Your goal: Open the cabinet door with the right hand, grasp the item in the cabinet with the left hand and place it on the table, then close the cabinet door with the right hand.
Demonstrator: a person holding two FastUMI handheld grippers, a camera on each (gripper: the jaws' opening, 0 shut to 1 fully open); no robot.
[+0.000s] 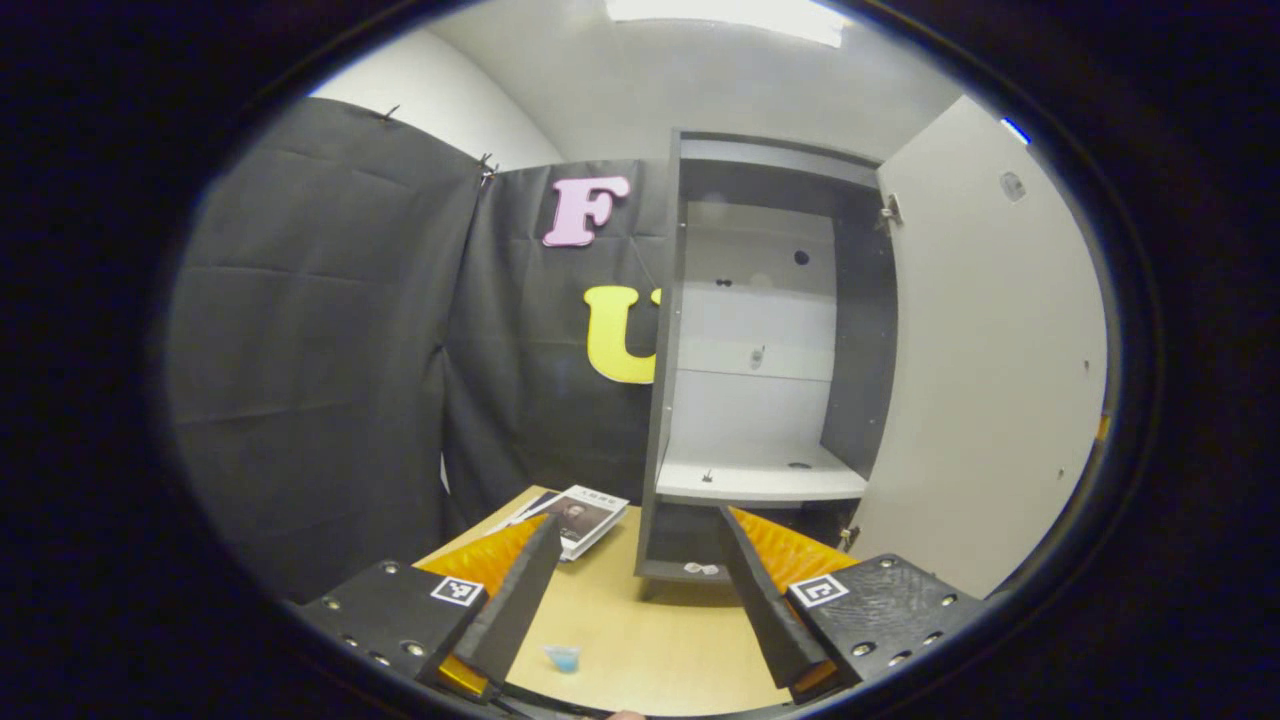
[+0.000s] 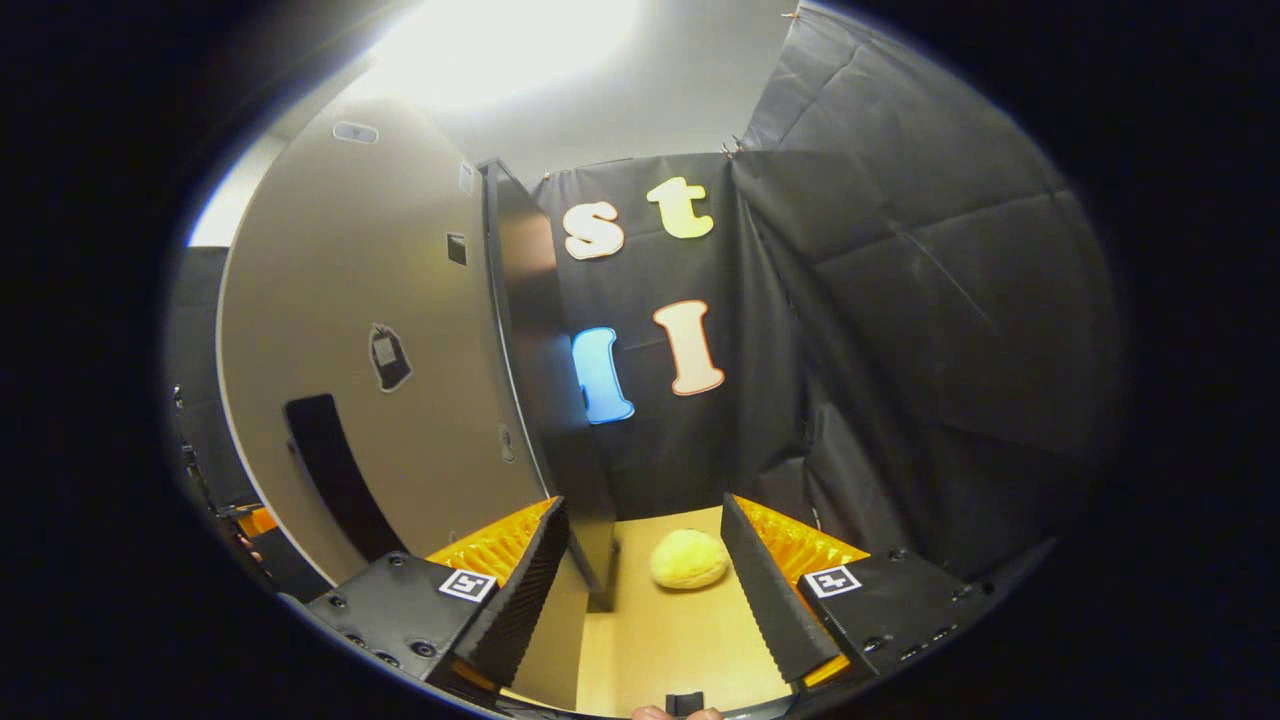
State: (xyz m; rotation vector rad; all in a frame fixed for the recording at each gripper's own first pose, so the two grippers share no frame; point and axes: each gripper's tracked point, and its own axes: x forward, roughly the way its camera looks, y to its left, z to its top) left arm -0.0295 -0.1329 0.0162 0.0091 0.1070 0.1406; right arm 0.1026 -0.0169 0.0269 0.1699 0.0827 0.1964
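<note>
Right gripper (image 2: pixel 640 560) fingers spread wide, holding nothing, frame a yellow sponge-like item (image 2: pixel 688 559) between them; likely soft, light, best pinched across its middle

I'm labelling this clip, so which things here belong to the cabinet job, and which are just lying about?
Job:
- cabinet, shelves bare
- cabinet door, swung open
- yellow bread-like item, on the table
- left gripper, open
- right gripper, open

Lying about:
- booklets
- small blue object
</note>
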